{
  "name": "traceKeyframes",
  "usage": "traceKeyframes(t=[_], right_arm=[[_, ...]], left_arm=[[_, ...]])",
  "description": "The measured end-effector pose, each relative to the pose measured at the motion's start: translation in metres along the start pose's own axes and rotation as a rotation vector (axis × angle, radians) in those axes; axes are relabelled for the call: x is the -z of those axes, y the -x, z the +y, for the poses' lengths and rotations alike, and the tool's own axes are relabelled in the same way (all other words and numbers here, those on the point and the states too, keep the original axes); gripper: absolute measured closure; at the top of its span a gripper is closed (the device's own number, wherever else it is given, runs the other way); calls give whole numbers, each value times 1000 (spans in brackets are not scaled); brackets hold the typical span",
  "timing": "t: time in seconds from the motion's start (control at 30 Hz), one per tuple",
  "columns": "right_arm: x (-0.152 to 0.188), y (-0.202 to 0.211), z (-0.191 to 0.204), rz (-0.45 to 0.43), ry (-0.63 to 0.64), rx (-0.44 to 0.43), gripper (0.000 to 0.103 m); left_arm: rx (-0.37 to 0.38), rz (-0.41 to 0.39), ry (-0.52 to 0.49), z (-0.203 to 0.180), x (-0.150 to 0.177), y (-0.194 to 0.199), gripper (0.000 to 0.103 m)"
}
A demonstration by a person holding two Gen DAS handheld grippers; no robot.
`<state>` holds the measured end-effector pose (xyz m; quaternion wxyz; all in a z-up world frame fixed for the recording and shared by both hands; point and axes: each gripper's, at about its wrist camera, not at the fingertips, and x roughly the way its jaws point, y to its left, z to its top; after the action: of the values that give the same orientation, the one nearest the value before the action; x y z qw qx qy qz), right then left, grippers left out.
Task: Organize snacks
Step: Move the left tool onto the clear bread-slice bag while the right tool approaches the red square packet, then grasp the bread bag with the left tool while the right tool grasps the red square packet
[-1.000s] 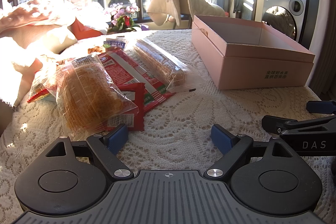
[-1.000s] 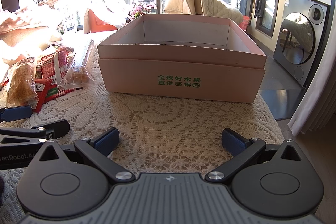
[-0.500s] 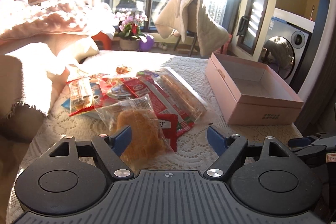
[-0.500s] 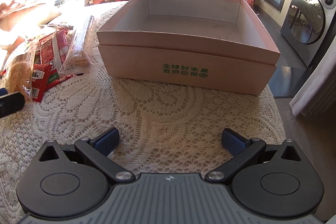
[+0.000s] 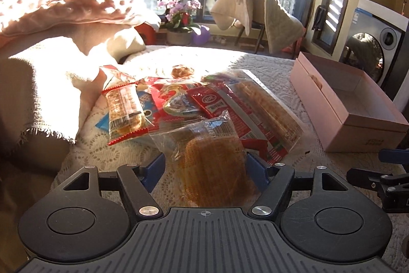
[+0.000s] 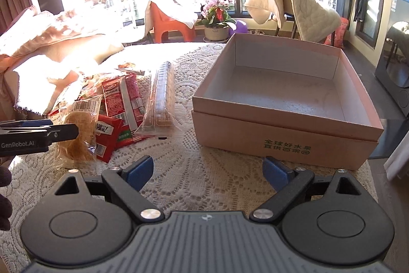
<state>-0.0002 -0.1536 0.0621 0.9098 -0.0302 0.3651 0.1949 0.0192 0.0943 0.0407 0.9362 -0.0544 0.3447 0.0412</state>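
A pile of snacks lies on the lace cloth: red packets point(image 5: 217, 104), a long clear biscuit pack point(image 5: 268, 104), a small red-ended packet point(image 5: 124, 109). Nearest is a clear bag of golden pastry point(image 5: 212, 165), also in the right wrist view point(image 6: 76, 142). My left gripper point(image 5: 204, 170) straddles this bag and its jaws are closing. The right pad is at the bag's edge and the left pad stands a little off it. My right gripper point(image 6: 208, 169) hovers over bare cloth before the empty pink box point(image 6: 281, 134). Its jaws are closing slightly with nothing between them.
Sunlit blankets and cushions point(image 5: 51, 55) crowd the table's left side. The pink box point(image 5: 358, 129) sits at the right near the table edge. Behind stand a chair draped with a quilt point(image 6: 294, 4), a flower pot point(image 6: 217, 17) and a washing machine point(image 5: 370, 53).
My left gripper has risen and moved over the snack pile, so the pastry bag now lies between its narrowing jaws. The right gripper has lifted and looks down into the box.
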Motion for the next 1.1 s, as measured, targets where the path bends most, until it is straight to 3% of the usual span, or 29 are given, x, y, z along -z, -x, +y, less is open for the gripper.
traceKeyframes(t=[0.13,0.3,0.67,0.77,0.9,0.97,1.03,1.1], right_arm=[[5,-6,5,27,23,6,10],[11,-3,13,25,80,11,10],[-18,-20,68,-9,212,-161,11],[-28,-32,79,0,220,-177,21],[-54,-44,82,-57,226,-115,23],[-68,-53,84,-50,222,-84,29],[-80,-61,84,-5,212,-105,39],[-78,-60,89,39,211,-169,40]], left_arm=[[-1,3,-16,-7,0,-16,26],[-20,-10,-97,-6,4,-17,38],[-16,-17,102,69,9,30,39],[3,-20,148,80,13,36,40],[21,-37,205,89,13,39,40],[33,-38,211,88,13,39,40],[51,-34,209,85,16,39,40],[52,-30,210,85,18,39,40]])
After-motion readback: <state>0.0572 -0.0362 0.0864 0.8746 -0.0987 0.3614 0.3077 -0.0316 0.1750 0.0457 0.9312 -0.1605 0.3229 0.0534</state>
